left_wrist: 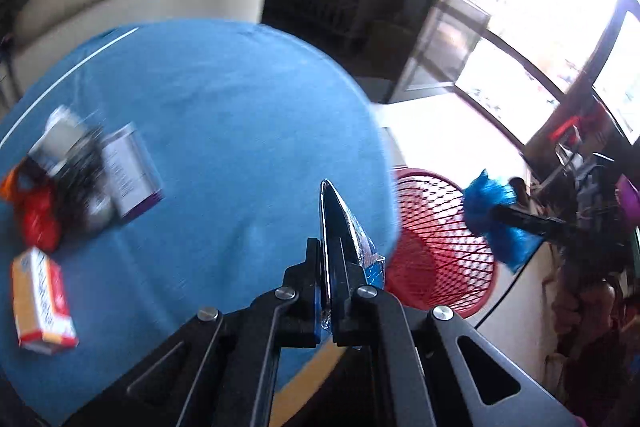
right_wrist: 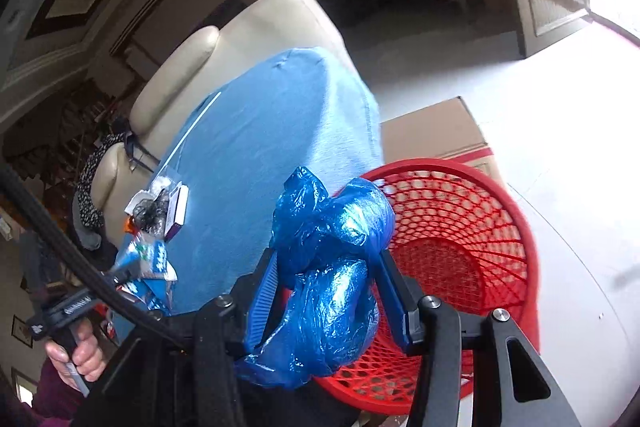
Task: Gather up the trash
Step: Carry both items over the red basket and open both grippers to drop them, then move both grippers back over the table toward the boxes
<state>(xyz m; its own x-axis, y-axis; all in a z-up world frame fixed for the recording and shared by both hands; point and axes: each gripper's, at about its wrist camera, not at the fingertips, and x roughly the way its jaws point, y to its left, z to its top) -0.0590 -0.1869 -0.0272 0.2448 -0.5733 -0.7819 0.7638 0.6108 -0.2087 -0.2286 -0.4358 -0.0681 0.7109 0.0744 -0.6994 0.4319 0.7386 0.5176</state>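
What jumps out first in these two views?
The crumpled blue plastic bag, clamped in the right hand-held gripper beside the red mesh basket on the floor. The left hand-held gripper is shut on a flat foil wrapper over the blue-clothed table.

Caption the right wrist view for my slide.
Right gripper clamps a crumpled blue plastic bag beside the red mesh plastic basket next to the blue-clothed table.

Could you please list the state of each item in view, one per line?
left gripper: shut on a flat foil wrapper.
right gripper: shut on a crumpled blue plastic bag.
red basket: upright on the floor, nothing seen inside.
orange box: lying flat on the blue tablecloth.
purple-edged box: lying flat, against a blurred trash pile.
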